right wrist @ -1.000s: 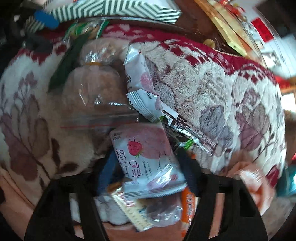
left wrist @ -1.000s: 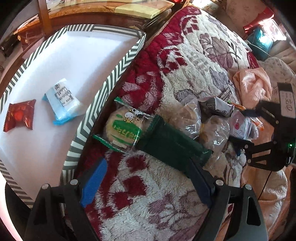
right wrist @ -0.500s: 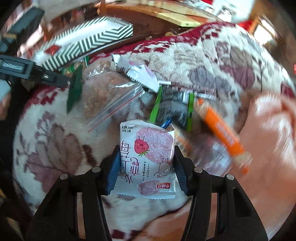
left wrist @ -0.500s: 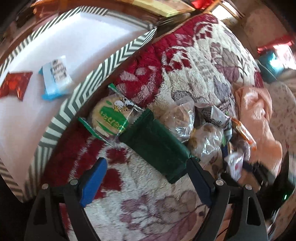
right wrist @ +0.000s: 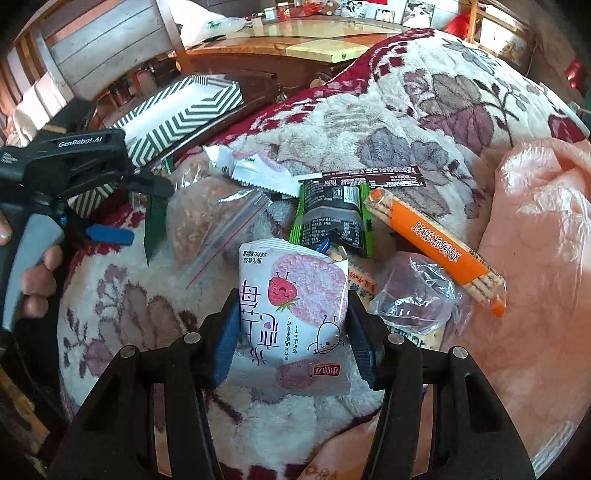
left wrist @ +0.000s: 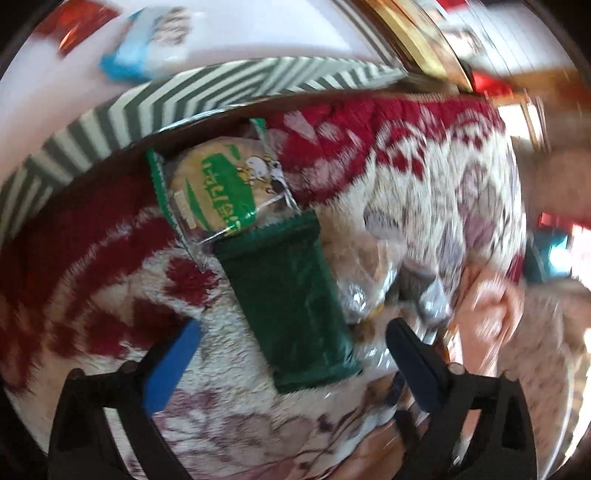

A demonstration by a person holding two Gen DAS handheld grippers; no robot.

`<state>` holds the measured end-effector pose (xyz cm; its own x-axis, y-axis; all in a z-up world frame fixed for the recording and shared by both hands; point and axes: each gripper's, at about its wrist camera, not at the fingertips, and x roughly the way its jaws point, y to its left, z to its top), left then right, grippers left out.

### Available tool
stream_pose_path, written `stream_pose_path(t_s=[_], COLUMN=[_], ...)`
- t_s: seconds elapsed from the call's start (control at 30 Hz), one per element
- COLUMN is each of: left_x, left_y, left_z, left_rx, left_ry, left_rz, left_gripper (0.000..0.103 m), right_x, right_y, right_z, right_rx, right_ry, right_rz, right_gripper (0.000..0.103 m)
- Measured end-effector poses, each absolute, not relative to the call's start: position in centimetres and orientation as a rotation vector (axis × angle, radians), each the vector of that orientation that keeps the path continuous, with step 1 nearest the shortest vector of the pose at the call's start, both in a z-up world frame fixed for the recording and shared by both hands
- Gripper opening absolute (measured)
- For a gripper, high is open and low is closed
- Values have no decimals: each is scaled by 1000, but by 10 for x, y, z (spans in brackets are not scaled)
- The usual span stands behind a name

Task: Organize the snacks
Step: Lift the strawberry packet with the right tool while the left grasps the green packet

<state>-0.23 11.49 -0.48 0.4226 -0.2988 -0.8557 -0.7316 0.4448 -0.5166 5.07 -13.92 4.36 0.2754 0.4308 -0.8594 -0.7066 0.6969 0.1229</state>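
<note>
Snacks lie heaped on a floral fleece blanket [right wrist: 424,122], and the right gripper [right wrist: 291,332] is clamped on one of them, a white strawberry rice-cracker packet [right wrist: 295,314], its blue pads pressing the packet's two long sides so the long axis runs straight out along the fingers. The left gripper [left wrist: 291,354] has just been opening its jaws and now stands at its widest, straddling a dark green packet [left wrist: 291,295] without visibly pressing it; that packet's long axis points away from the gripper and slightly to the left, toward a round green-labelled biscuit pack [left wrist: 221,192] touching its far end. Beyond that, at the blanket's far edge, sits the chevron-striped box [left wrist: 207,92], already holding a blue-and-white packet [left wrist: 147,55] and a red one [left wrist: 74,26]. Judging from this, the left hand is the nearer to the box, while the right must carry its packet over the pile. Just beyond the right gripper are a clear zip bag [right wrist: 218,221], a black-and-green packet [right wrist: 328,218], an orange biscuit stick pack [right wrist: 443,251] and a crumpled clear wrapper [right wrist: 417,295], all close together.
</note>
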Motion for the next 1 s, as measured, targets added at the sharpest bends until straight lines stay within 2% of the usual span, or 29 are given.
stream_pose_path(t_s=[0.3, 0.6, 0.7, 0.8, 0.87, 1.0], left_x=[-13, 1, 2, -1, 0, 4], left_y=[117, 102, 102, 104, 104, 97], left_z=[-12, -7, -6, 0, 0, -3], left_rx=[-1219, -1054, -1030, -1035, -1023, -1100], left_ry=[1057, 1134, 1161, 1172, 1181, 1209], left_rz=[391, 341, 325, 299, 260, 102], left_gripper=[103, 102, 98, 74, 49, 45], right_x=[54, 54, 54, 54, 54, 54], right_y=[-141, -143, -143, -143, -143, -143], right_z=[45, 47, 46, 46, 46, 45], right_rx=[-274, -250, -251, -250, -245, -243], right_ry=[1035, 1035, 1041, 1039, 1040, 1041], right_rz=[787, 794, 793, 793, 795, 797], right_gripper=[53, 53, 53, 53, 53, 53])
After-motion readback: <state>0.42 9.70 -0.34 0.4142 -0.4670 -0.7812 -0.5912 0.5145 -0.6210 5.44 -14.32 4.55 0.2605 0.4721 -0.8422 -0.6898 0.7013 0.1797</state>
